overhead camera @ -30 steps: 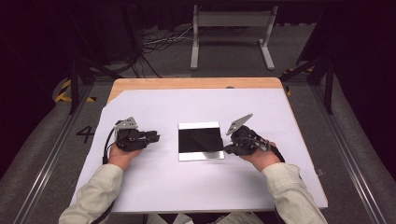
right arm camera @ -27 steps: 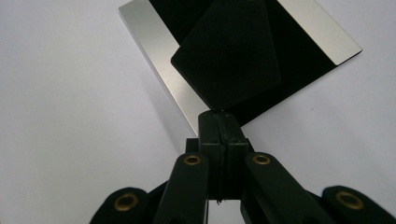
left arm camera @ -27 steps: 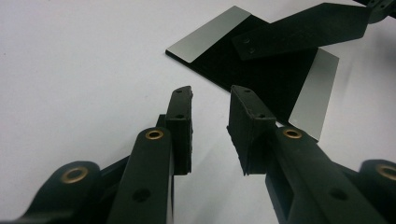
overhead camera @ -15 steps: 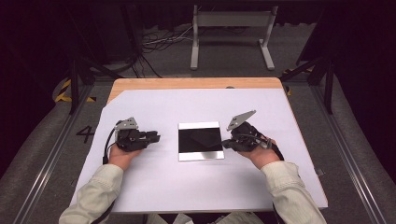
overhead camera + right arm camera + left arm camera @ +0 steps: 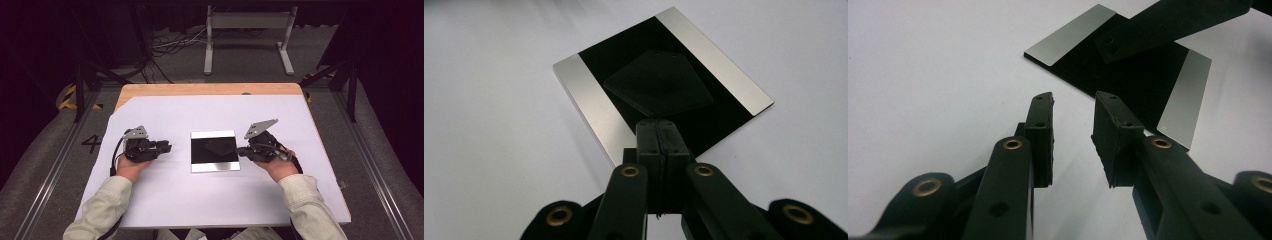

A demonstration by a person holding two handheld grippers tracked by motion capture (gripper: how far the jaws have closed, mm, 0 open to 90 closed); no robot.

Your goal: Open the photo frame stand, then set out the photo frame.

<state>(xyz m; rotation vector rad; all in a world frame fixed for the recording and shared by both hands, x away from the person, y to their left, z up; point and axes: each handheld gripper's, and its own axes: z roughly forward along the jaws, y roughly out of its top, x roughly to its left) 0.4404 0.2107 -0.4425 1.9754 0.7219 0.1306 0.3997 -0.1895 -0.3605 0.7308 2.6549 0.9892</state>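
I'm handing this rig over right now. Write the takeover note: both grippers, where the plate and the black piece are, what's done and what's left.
Left gripper: jaws open, nothing between them, low over the white table cover, left of the plate.
Right gripper: jaws shut on a corner of the thin black square piece, held above the plate.
Black plate with silver edge strips: flat on the cover, midway between the two hands.
Done: the black piece is gripped and lifted over the plate.
Left, as a guess: placing or taking away the piece; which is meant can't be told. The left gripper has touched nothing yet.
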